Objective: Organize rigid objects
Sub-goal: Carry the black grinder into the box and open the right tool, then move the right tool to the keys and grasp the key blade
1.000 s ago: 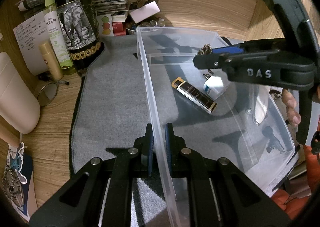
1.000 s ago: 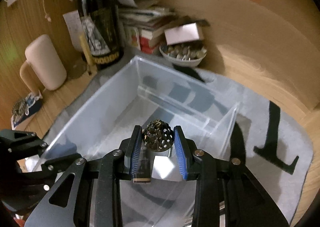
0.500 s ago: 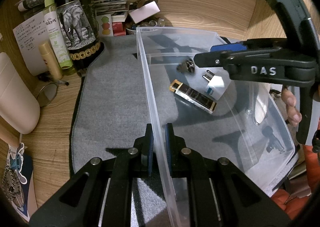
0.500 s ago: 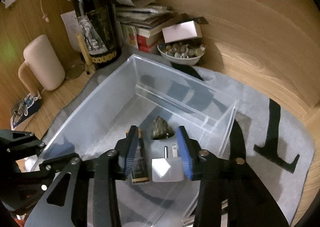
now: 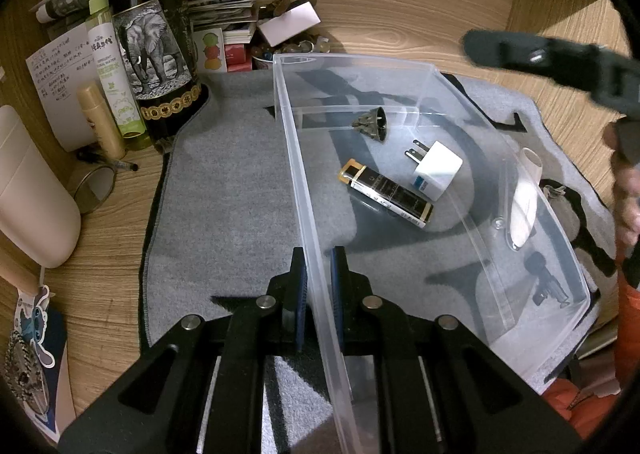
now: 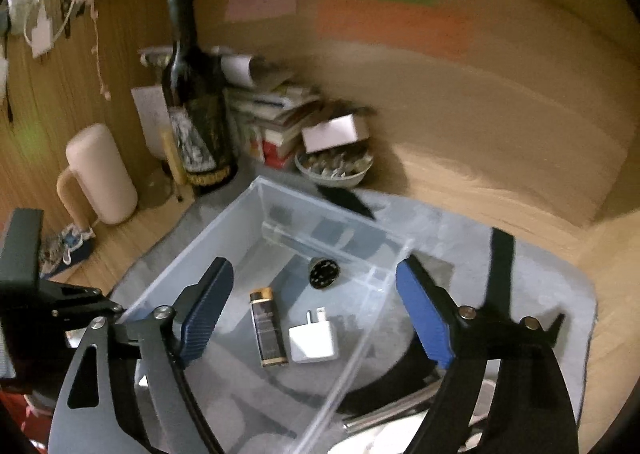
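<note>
Grey felt mat (image 5: 224, 190) on cluttered wooden desk, bearing clear plastic bin (image 5: 452, 94) pinched at its wall by left gripper (image 5: 318, 286). Already inside: bronze perforated metal piece (image 5: 370, 125), white plug adapter (image 5: 436, 166), black-and-gold lighter (image 5: 386, 194). Right gripper (image 6: 316, 314) spread wide above, empty; apparently more to sort.

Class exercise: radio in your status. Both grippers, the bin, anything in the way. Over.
Left gripper clamped on clear bin wall. Right gripper open, empty, above bin. Metal ornament, lighter, charger plug inside. Nothing obstructing.
</note>
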